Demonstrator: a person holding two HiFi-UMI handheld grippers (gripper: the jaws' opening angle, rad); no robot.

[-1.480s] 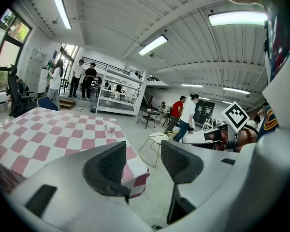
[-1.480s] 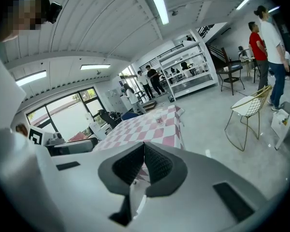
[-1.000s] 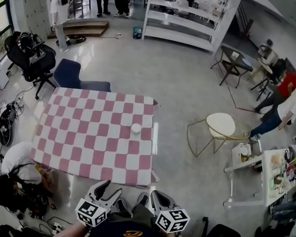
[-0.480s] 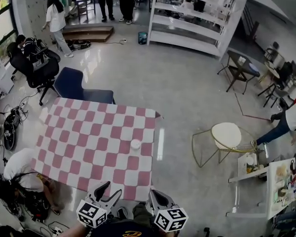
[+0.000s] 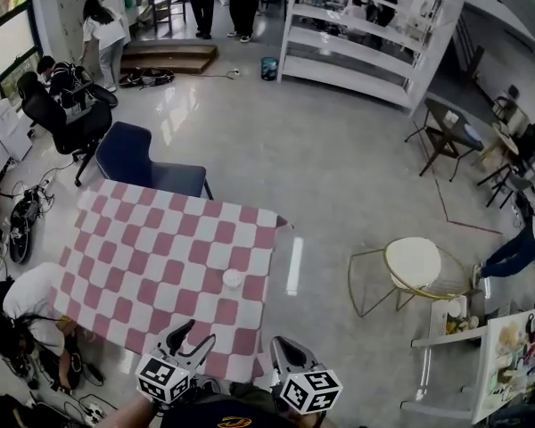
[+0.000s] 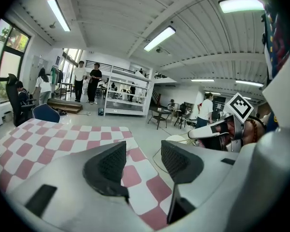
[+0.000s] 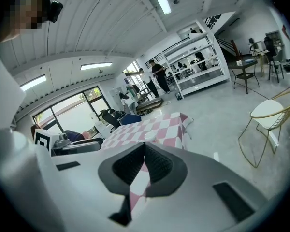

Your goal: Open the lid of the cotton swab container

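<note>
No txt, nos., labels or brands can be read anywhere. Left cube [image 5: 163, 382] & right cube [image 5: 309, 393]: only b/w square patterns.

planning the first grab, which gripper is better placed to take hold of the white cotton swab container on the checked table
Probably the left gripper: its jaws stand apart and empty, ready to close on the container, which sits about equally far ahead of both. The right gripper is shut.
</note>
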